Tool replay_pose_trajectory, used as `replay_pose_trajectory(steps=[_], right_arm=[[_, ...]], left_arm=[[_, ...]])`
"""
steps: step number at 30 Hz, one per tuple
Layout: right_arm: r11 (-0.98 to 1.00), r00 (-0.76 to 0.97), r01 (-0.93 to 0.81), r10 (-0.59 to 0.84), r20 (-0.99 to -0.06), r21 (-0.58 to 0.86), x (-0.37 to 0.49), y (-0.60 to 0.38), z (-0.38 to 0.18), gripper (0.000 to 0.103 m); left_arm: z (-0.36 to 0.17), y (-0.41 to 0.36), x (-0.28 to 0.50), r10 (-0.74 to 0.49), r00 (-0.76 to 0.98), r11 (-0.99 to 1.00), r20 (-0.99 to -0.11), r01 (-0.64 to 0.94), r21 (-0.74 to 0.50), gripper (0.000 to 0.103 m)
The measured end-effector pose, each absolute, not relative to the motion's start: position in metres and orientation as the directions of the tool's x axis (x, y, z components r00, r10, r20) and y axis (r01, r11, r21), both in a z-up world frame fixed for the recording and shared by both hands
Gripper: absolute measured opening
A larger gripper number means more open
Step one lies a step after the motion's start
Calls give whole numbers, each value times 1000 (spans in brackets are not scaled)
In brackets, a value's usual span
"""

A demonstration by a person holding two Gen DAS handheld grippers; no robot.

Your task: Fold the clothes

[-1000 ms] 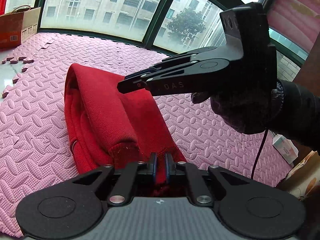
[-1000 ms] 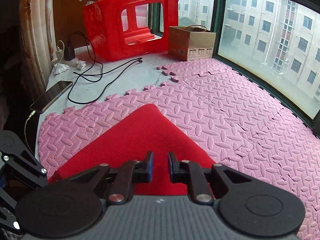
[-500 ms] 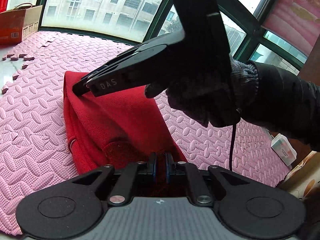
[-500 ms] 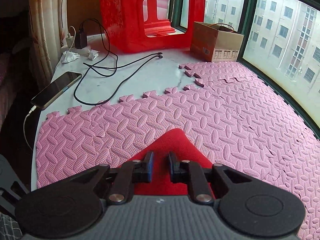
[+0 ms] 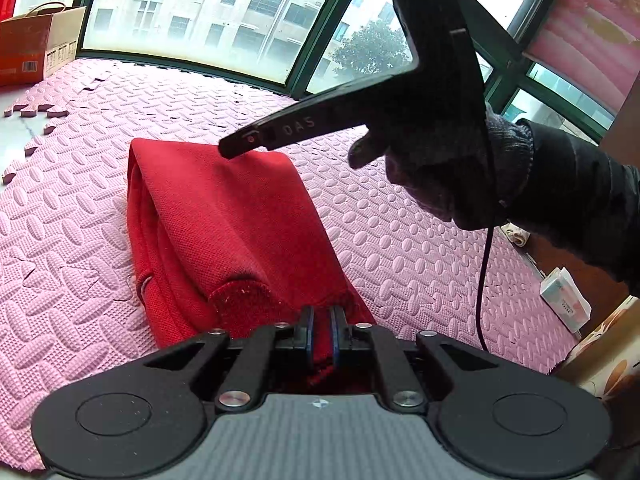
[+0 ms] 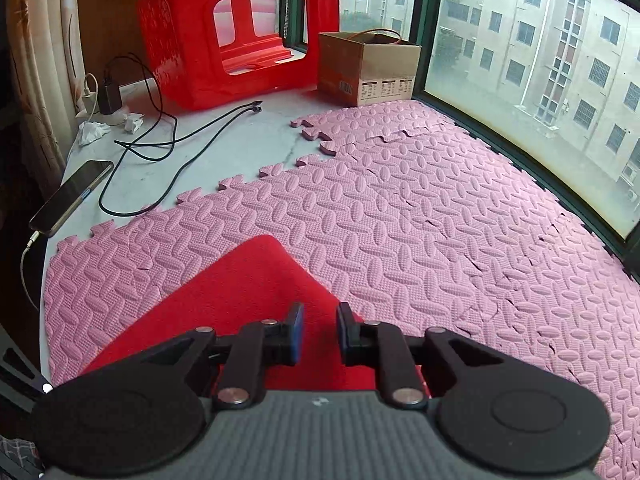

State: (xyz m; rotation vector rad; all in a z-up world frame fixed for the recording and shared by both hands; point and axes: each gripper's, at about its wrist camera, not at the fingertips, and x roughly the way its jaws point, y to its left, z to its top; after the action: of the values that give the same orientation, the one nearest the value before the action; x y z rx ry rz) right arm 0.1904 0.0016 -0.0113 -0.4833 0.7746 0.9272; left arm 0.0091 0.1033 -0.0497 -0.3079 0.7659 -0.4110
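A red knitted garment [image 5: 224, 232] lies folded on the pink foam mat [image 5: 400, 240]. My left gripper [image 5: 320, 330] is shut on the garment's near edge. A ribbed cuff [image 5: 240, 300] lies just left of its fingers. My right gripper [image 6: 319, 330] is open and empty, held above the garment [image 6: 240, 292]. In the left wrist view the right gripper [image 5: 240, 146] hovers over the garment's far end, held by a gloved hand [image 5: 448, 176].
A red plastic stool [image 6: 248, 36], a cardboard box [image 6: 368, 68], black cables [image 6: 160, 148] and a phone [image 6: 68, 196] sit on the white ledge beyond the mat. Windows run along the mat's far edge. A small packet [image 5: 564, 300] lies at the right.
My right gripper has opened, let go of the garment and pulled back from its far corner. My left gripper stays shut on the near edge.
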Motion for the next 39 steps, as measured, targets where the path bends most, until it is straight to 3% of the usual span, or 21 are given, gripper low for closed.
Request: replay_pose_trajectory(steps=[7, 9, 11, 12, 17, 20, 24, 31, 39], right_arm=[[561, 354, -828, 528, -772, 5, 201, -18, -25, 18], [558, 340, -829, 559, -756, 40, 208, -14, -18, 27], [549, 305, -830, 595, -744, 99, 220, -9, -15, 50], [558, 293, -820, 606, -740, 132, 227, -6, -17, 53], [596, 132, -709, 637, -760, 376, 273, -6, -46, 54], [598, 70, -667, 644, -762, 444, 286, -15, -57, 55], [586, 38, -670, 640, -767, 456, 287, -25, -58, 55], [598, 49, -695, 593, -804, 399, 275, -44, -51, 55], [654, 96, -661, 560, -823, 368, 243, -103, -46, 55]], left_arm=[[-48, 102, 9, -458, 645, 881, -612, 240, -407, 10], [-46, 104, 8, -457, 645, 880, -613, 226, -418, 10], [-43, 105, 4, -454, 648, 880, -612, 217, -423, 10], [-41, 106, 2, -452, 649, 880, -611, 215, -423, 10], [-25, 114, -14, -461, 644, 876, -611, 218, -431, 19], [-19, 122, -24, -467, 623, 872, -627, 210, -441, 22], [-24, 128, -33, -464, 564, 877, -683, 186, -442, 26], [-39, 129, -33, -451, 506, 889, -735, 178, -422, 43], [-55, 135, -28, -408, 514, 907, -755, 137, -397, 41]])
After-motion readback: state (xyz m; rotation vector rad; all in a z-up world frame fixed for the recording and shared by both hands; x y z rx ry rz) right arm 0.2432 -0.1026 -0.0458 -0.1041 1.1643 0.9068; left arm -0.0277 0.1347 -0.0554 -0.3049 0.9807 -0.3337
